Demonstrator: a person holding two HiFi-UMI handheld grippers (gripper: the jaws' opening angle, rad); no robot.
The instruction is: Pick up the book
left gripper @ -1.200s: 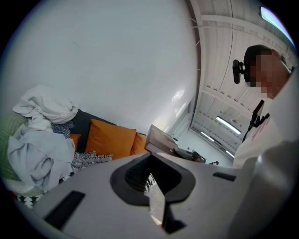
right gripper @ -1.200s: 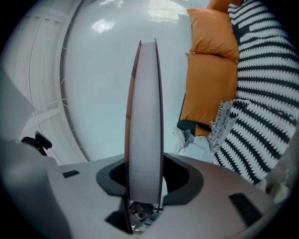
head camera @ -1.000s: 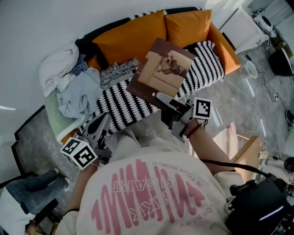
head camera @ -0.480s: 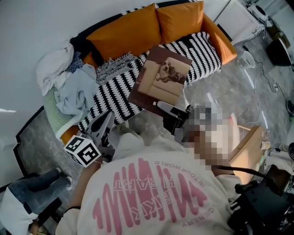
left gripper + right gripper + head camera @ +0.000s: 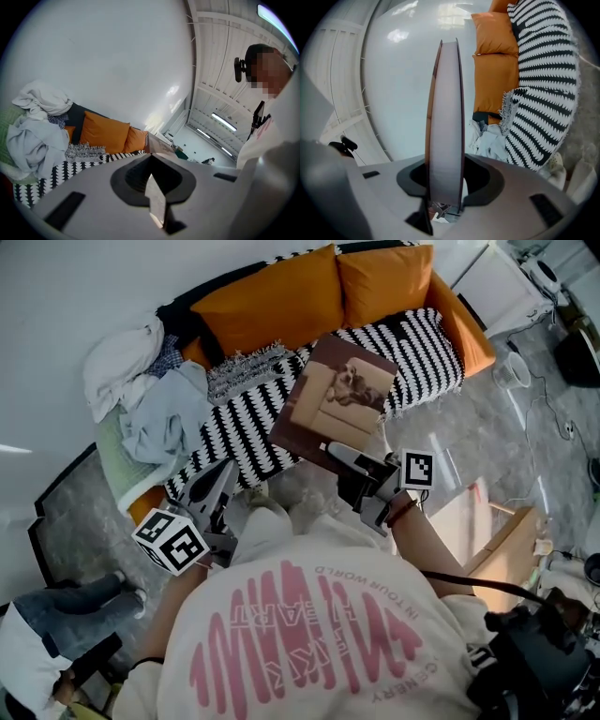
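Clamping the book (image 5: 337, 395) by its near lower edge in the right gripper (image 5: 347, 456), pressed on both covers with the page block standing edge-on between. Holding it up and ahead of that gripper, dog-picture cover turned toward the head camera, clear of the black-and-white zigzag throw (image 5: 234, 427) lying beyond and below the tips. Further out past the book: orange cushions (image 5: 267, 306); off to that gripper's left, a heap of clothes (image 5: 150, 399). Keeping the left gripper (image 5: 223, 474) pinched together on nothing, low and well to the left of the right one, aimed toward the throw's edge, nowhere near the book.

Compared with a second ago: same bite on the same edge, no slip or sag of the covers, only a small drift of the book away from the cushions' line toward the throw's front. Since half a second ago, hardly any shift. Reads as lift already achieved and grip sound. Probably nothing left but to hold steady, or to carry off without letting the far, unsupported corner swing.
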